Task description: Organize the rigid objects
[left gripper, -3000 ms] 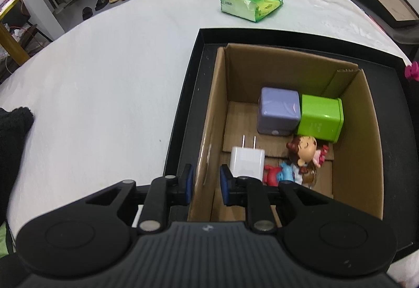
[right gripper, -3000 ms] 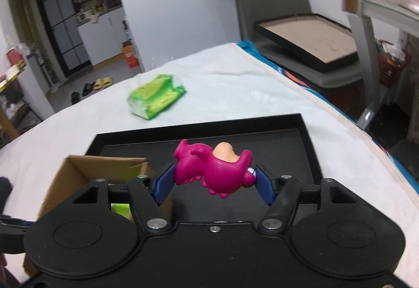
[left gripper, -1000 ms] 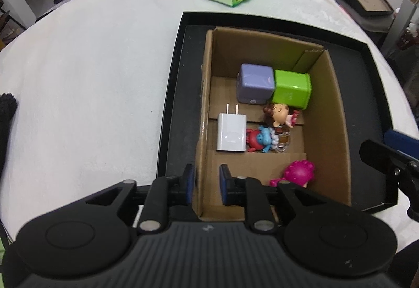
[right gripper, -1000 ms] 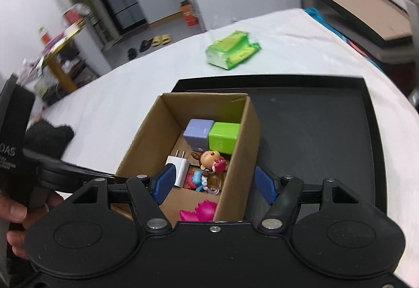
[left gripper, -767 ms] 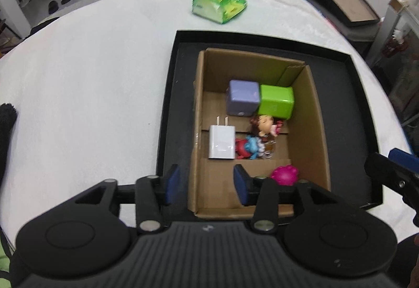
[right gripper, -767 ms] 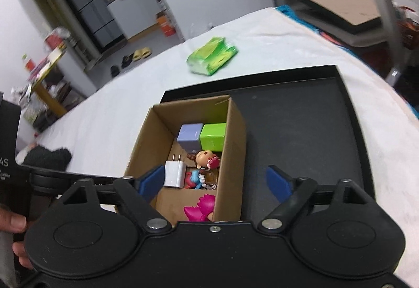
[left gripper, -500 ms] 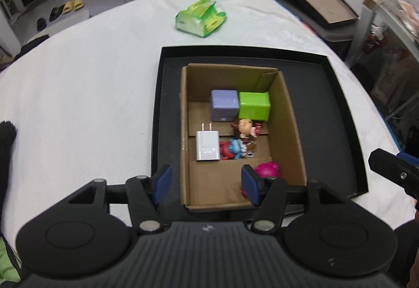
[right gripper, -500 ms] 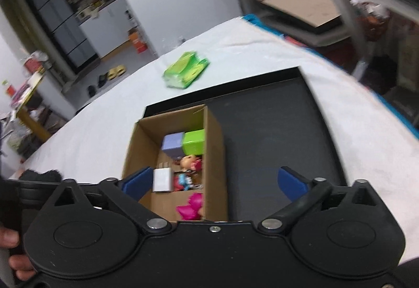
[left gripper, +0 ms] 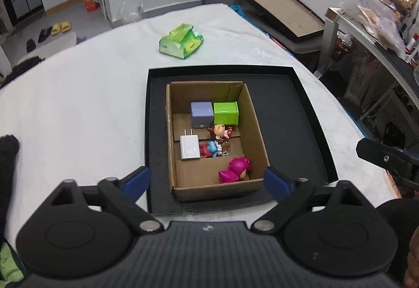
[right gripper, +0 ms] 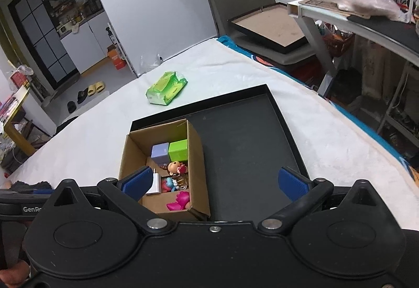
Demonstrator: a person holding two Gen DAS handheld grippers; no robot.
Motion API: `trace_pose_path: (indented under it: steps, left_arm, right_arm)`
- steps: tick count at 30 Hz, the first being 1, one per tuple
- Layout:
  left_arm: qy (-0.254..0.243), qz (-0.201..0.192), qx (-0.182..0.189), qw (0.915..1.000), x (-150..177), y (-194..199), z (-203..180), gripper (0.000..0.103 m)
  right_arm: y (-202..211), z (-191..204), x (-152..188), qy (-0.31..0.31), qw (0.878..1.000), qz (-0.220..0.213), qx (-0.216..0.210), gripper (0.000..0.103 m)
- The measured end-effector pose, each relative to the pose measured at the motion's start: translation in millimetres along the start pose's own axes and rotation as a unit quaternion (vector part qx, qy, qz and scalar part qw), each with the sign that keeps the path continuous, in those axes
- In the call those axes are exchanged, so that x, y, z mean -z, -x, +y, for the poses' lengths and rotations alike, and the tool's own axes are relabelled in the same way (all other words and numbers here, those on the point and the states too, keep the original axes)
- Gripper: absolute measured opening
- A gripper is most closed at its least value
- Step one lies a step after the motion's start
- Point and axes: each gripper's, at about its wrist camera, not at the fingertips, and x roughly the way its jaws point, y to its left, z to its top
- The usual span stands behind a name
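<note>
Pink toy (left gripper: 234, 169) now lies in the cardboard box (left gripper: 258, 136), released; a second ago the left gripper (left gripper: 207, 179) pinched the box wall, and now its jaws are opening, empty. Right gripper (right gripper: 213, 182) jaws wide, empty. Ahead of both jaws: box on black tray (left gripper: 301, 131), holding purple cube (left gripper: 201, 112), green cube (left gripper: 225, 112), charger (left gripper: 189, 148), figurines. Sorting looks done.
</note>
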Motion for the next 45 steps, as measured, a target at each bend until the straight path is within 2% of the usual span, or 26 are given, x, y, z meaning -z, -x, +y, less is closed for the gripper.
trace_pose_path:
  steps: [12,17,29,45]
  left_arm:
    - [-0.007,-0.026,-0.013,0.9995,13.3,39.3,1.0,0.096]
    - [-0.008,-0.039,-0.007,0.9992,18.5,53.4,3.0,0.096]
    - [-0.008,-0.074,-0.022,0.9970,32.0,86.9,2.2,0.096]
    - [-0.001,-0.107,-0.024,0.9940,52.5,119.4,8.8,0.096]
  right_arm:
    - [34.0,10.0,3.4,0.003,0.999,-0.018,0.032,0.103]
    - [51.7,14.7,5.7,0.006,0.999,-0.035,0.037,0.103]
    - [76.6,31.5,18.2,0.031,0.998,-0.052,0.022,0.103]
    - [105.1,60.7,36.2,0.072,0.995,-0.069,0.018,0.103]
